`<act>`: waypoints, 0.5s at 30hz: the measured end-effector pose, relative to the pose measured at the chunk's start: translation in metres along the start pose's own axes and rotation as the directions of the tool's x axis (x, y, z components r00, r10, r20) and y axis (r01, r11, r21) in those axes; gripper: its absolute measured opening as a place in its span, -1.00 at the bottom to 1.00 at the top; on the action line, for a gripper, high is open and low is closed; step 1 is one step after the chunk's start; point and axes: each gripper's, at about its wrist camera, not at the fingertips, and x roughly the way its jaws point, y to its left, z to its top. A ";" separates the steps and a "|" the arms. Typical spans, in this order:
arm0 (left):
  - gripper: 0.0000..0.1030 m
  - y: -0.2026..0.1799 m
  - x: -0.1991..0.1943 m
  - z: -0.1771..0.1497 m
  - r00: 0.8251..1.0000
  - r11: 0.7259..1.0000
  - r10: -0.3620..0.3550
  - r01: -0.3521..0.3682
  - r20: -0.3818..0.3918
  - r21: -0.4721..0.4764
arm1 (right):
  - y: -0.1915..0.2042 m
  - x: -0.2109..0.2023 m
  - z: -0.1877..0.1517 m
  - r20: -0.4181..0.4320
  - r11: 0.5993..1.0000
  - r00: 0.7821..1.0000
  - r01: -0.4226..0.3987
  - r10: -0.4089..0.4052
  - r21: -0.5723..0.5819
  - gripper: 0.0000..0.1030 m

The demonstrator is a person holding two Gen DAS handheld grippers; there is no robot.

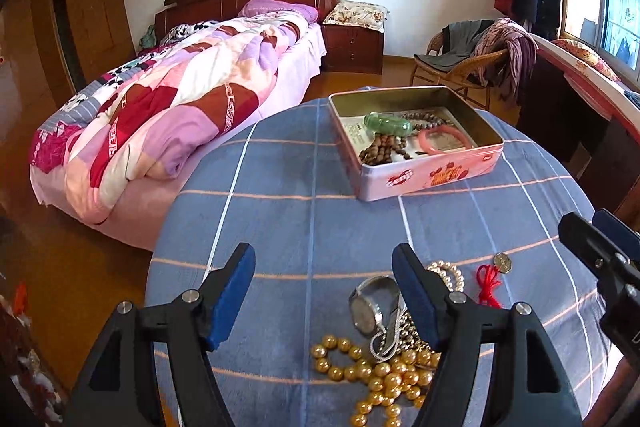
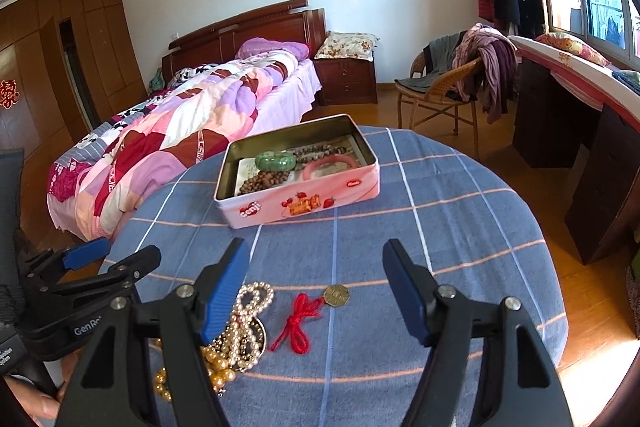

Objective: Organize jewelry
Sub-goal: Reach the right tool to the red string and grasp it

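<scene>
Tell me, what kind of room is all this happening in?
Most likely a home bedroom: a wooden-headboard bed with a pink patchwork quilt, a dark wooden nightstand, and a wicker chair draped with clothes stand behind the blue checked tablecloth.

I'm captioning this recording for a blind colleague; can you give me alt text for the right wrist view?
The open right gripper hovers over a blue checked tablecloth, above a red cord with a coin charm and beside a heap of pearl and gold bead strands. Farther back stands an open pink tin holding bracelets, with a bedroom behind.
</scene>
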 end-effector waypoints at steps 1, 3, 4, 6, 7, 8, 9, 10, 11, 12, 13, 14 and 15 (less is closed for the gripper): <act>0.38 0.002 0.000 -0.001 1.000 1.000 -0.002 0.002 -0.002 -0.004 | 0.000 0.000 -0.001 0.000 1.000 1.000 -0.002 0.002 -0.002 0.40; 0.38 0.003 0.000 -0.003 1.000 1.000 -0.002 0.002 -0.003 -0.002 | 0.000 -0.001 -0.002 0.001 1.000 1.000 -0.001 0.001 -0.006 0.39; 0.38 0.004 -0.001 -0.005 1.000 1.000 0.001 -0.001 -0.002 0.004 | -0.001 0.000 -0.003 -0.001 1.000 1.000 0.001 -0.001 -0.009 0.37; 0.38 0.008 -0.002 -0.009 1.000 1.000 0.010 -0.010 0.001 0.015 | -0.003 0.001 -0.005 -0.008 1.000 1.000 0.010 -0.010 -0.016 0.34; 0.38 0.011 -0.002 -0.011 1.000 1.000 0.015 -0.015 0.002 0.019 | -0.005 0.001 -0.007 -0.014 1.000 1.000 0.017 -0.018 -0.019 0.31; 0.38 0.014 -0.001 -0.014 1.000 1.000 0.023 -0.023 0.002 0.020 | -0.008 0.002 -0.010 -0.021 0.999 0.999 0.024 -0.024 -0.021 0.28; 0.38 0.018 0.000 -0.016 1.000 0.999 0.031 -0.031 0.000 0.018 | -0.012 0.003 -0.013 -0.030 0.999 0.999 0.028 -0.029 -0.020 0.27; 0.38 0.023 0.001 -0.019 0.999 0.999 0.032 -0.032 -0.003 0.013 | -0.014 0.004 -0.015 -0.039 0.999 0.999 0.031 -0.031 -0.017 0.22; 0.38 0.027 0.002 -0.022 1.000 1.000 0.024 -0.024 -0.005 0.007 | -0.016 0.005 -0.018 -0.049 0.999 0.998 0.032 -0.032 -0.014 0.14; 0.38 0.032 0.003 -0.025 1.000 1.000 0.015 -0.015 -0.006 0.004 | -0.019 0.007 -0.020 -0.063 0.999 0.998 0.030 -0.031 -0.011 0.11; 0.38 0.035 0.003 -0.027 1.000 1.000 0.010 -0.010 -0.006 0.004 | -0.020 0.008 -0.022 -0.075 1.000 0.997 0.028 -0.028 -0.010 0.05; 0.38 0.037 0.002 -0.030 1.000 1.000 0.002 -0.002 -0.007 0.006 | -0.021 0.009 -0.024 -0.085 1.000 0.996 0.027 -0.028 -0.011 0.04; 0.38 0.039 0.002 -0.033 1.000 1.000 -0.008 0.008 -0.009 0.007 | -0.022 0.010 -0.027 -0.092 0.999 0.995 0.029 -0.030 -0.013 0.04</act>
